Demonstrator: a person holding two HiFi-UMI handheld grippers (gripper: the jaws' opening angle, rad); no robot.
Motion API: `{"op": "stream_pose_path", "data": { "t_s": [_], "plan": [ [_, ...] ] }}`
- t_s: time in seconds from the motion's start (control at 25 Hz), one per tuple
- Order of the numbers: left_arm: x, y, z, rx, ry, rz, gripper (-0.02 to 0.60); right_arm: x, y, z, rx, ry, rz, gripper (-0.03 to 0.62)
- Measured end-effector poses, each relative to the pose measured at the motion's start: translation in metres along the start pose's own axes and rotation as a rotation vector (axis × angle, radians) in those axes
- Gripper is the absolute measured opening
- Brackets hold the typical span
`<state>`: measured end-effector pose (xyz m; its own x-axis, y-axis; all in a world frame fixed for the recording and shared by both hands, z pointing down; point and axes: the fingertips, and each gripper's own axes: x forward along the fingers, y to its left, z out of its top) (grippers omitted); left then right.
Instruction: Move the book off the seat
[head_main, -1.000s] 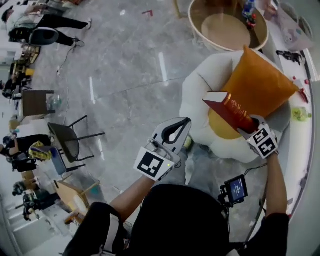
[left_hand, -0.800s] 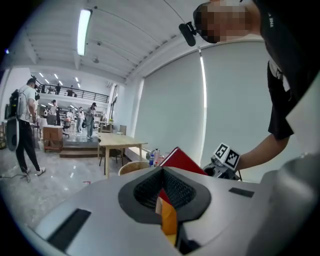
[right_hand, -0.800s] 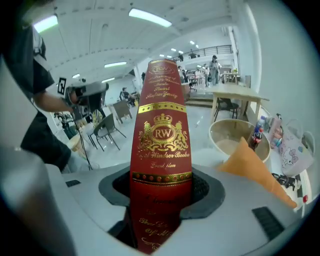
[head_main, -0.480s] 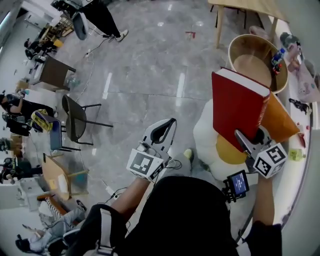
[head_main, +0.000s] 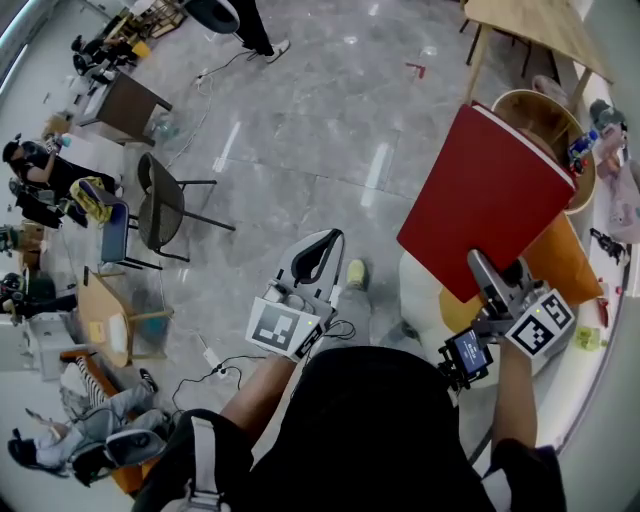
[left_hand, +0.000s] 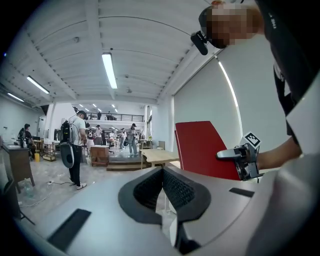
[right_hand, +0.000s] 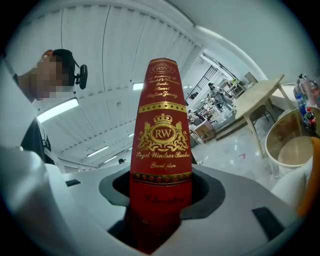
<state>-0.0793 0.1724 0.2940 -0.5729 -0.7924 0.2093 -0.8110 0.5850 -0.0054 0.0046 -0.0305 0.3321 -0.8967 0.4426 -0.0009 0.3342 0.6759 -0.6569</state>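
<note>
The thick red hardcover book (head_main: 485, 195) with gold lettering is held up in the air above the white upholstered armchair (head_main: 418, 285). Its spine is clamped between the jaws of the right gripper (head_main: 487, 272), which are closed part-way onto it. No contact is seen with the seat or with the orange square cushion (head_main: 572, 262) lying on it, so the lift is judged done. A resting place away from the armchair is left to be reached.

The left gripper (head_main: 318, 250) is carried beside the armchair, its jaws brought together on nothing. A round wooden tub table (head_main: 528, 105) is set close behind the armchair, so that side is judged tight. More room is offered by the grey marble floor (head_main: 300, 150) on the armchair's far side from the cushion.
</note>
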Motion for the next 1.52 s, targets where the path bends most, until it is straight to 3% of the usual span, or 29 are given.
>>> {"op": "stream_pose_path", "data": {
  "t_s": [0.32, 0.44, 0.56, 0.8, 1.0, 1.32, 1.52],
  "plan": [
    [0.016, 0.057, -0.005, -0.034, -0.051, -0.025, 0.009, 0.068, 0.008, 0.002, 0.041, -0.050, 0.014, 0.241],
    [0.029, 0.086, -0.006, -0.046, -0.012, -0.037, 0.009, 0.094, 0.007, 0.007, 0.037, -0.069, -0.012, 0.241],
    [0.045, 0.114, -0.013, -0.052, -0.064, -0.095, 0.009, 0.124, 0.003, 0.012, 0.049, -0.096, -0.044, 0.241],
    [0.076, 0.174, -0.009, -0.110, -0.079, -0.159, 0.009, 0.178, -0.008, 0.026, 0.034, -0.144, -0.097, 0.241],
    [0.107, 0.213, -0.006, -0.089, -0.081, -0.202, 0.009, 0.204, -0.020, 0.043, 0.028, -0.194, -0.157, 0.241],
    [0.132, 0.246, 0.003, -0.074, -0.088, -0.232, 0.009, 0.220, -0.030, 0.059, -0.003, -0.275, -0.253, 0.241],
    [0.147, 0.245, 0.009, -0.036, -0.070, -0.217, 0.009, 0.217, -0.045, 0.060, -0.082, -0.270, -0.376, 0.241]
  ]
}}
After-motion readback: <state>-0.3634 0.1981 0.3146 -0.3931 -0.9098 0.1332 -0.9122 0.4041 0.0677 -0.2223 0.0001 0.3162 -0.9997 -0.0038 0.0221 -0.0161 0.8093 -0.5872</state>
